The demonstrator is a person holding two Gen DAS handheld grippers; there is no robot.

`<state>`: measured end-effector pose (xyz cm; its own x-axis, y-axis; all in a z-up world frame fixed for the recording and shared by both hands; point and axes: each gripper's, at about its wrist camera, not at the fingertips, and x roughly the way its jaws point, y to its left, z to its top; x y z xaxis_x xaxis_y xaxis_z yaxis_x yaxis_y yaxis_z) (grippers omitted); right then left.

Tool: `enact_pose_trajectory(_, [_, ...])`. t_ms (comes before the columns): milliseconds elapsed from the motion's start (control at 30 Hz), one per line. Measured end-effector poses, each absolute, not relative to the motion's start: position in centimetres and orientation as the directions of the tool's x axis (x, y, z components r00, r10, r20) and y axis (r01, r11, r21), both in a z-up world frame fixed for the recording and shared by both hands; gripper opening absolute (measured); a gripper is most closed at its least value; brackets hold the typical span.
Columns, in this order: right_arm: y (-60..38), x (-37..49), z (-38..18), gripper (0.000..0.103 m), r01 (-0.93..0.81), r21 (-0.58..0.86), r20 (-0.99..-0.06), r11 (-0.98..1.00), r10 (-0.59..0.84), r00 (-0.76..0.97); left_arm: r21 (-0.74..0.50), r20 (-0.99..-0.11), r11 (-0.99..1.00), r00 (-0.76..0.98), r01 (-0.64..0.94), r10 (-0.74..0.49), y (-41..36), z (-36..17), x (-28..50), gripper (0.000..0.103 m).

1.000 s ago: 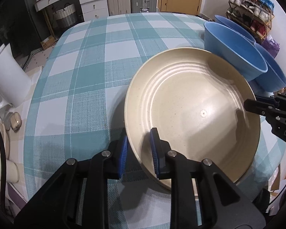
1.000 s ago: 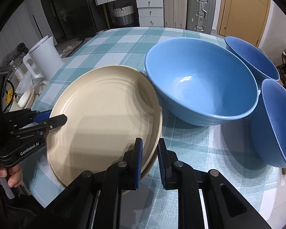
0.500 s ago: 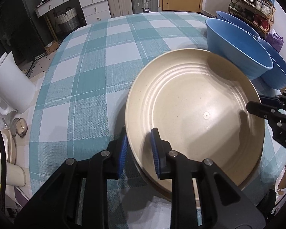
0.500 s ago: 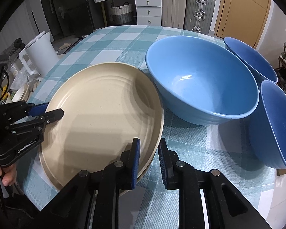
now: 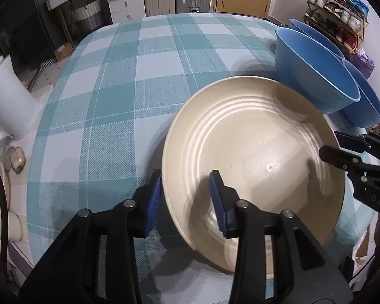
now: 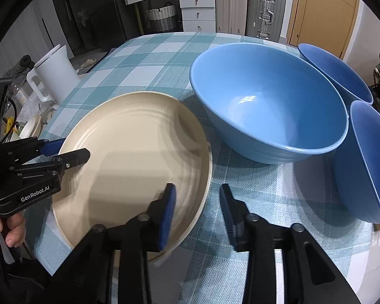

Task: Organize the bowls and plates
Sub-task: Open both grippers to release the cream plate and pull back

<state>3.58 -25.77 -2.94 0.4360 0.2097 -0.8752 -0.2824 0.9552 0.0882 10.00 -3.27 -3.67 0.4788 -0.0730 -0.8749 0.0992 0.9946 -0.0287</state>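
Observation:
A beige ridged plate (image 5: 253,139) (image 6: 129,147) lies on the checked tablecloth, and the rim of a second beige plate (image 6: 162,254) shows under it. My left gripper (image 5: 186,185) straddles the plate's near-left rim; its jaws are opening and its pads are off the plate. It also shows in the right wrist view as the left gripper (image 6: 71,149). At the opposite rim my right gripper (image 6: 197,195) is opening too, the rim loose between its blue pads. Three blue bowls stand to the right: a large bowl (image 6: 266,96) and two darker bowls (image 6: 337,73) (image 6: 367,164).
A white kettle (image 6: 55,73) (image 5: 7,101) stands off the table's left side among small clutter. A hand (image 6: 10,230) holds the left gripper. The tablecloth (image 5: 129,81) stretches far behind the plate. The table's edge runs just below both grippers. Drawers and suitcases stand beyond.
Both grippers, earlier clamped on the beige plate's rim, have spread their jaws and let it go. The plate has settled flatter onto the one beneath.

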Motion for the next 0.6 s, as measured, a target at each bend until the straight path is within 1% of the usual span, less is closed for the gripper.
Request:
enact_pose_trajectory(67, [-25.9, 3.4, -2.8, 0.052, -0.29, 0.102, -0.873, 0.952, 0.225, 0.433, -0.045, -0.872, 0.994, 0.482, 0.104, -0.09, -3.2, -3.5, 9.9, 0.041])
enact_pose_trajectory(133, [-26.2, 3.3, -2.7, 0.059, -0.289, 0.104, -0.873, 0.952, 0.227, 0.432, -0.055, -0.868, 0.993, 0.487, 0.103, -0.099, -3.1, -3.2, 9.8, 0.048])
enact_pose_trajectory(200, [-26.4, 3.2, -2.6, 0.074, -0.287, 0.114, -0.871, 0.951, 0.234, 0.431, -0.071, -0.861, 0.993, 0.496, 0.099, -0.111, -2.8, -2.8, 9.7, 0.053])
enact_pose_trajectory(233, [-26.5, 3.2, -2.5, 0.078, -0.285, 0.126, -0.869, 0.95, 0.244, 0.43, -0.08, -0.858, 0.992, 0.499, 0.099, -0.119, -2.6, -2.6, 9.6, 0.06])
enact_pose_trajectory(267, [-26.6, 3.1, -2.4, 0.085, -0.283, 0.13, -0.868, 0.95, 0.247, 0.431, -0.087, -0.856, 0.991, 0.501, 0.099, -0.125, -2.5, -2.4, 9.6, 0.066])
enact_pose_trajectory(300, [-26.7, 3.1, -2.3, 0.085, -0.282, 0.131, -0.868, 0.95, 0.248, 0.431, -0.096, -0.853, 0.991, 0.505, 0.095, -0.131, -2.3, -2.2, 9.6, 0.076])
enact_pose_trajectory(333, [-26.8, 3.0, -2.2, 0.086, -0.281, 0.13, -0.868, 0.951, 0.246, 0.431, -0.1, -0.85, 0.991, 0.509, 0.091, -0.133, -2.2, -1.9, 9.5, 0.079])
enact_pose_trajectory(400, [-26.9, 2.9, -1.9, 0.089, -0.275, 0.131, -0.864, 0.953, 0.245, 0.44, -0.109, -0.841, 0.989, 0.522, 0.096, -0.143, -2.0, -1.4, 9.4, 0.08])
enact_pose_trajectory(467, [-27.1, 2.7, -1.6, 0.09, -0.27, 0.134, -0.862, 0.954, 0.246, 0.444, -0.114, -0.837, 0.988, 0.526, 0.104, -0.152, -2.0, -1.0, 9.3, 0.084])
enact_pose_trajectory(600, [-27.5, 2.1, -0.4, 0.091, -0.27, 0.143, -0.846, 0.952, 0.259, 0.466, -0.134, -0.819, 0.982, 0.543, 0.134, -0.185, -2.3, -0.2, 9.0, 0.102])
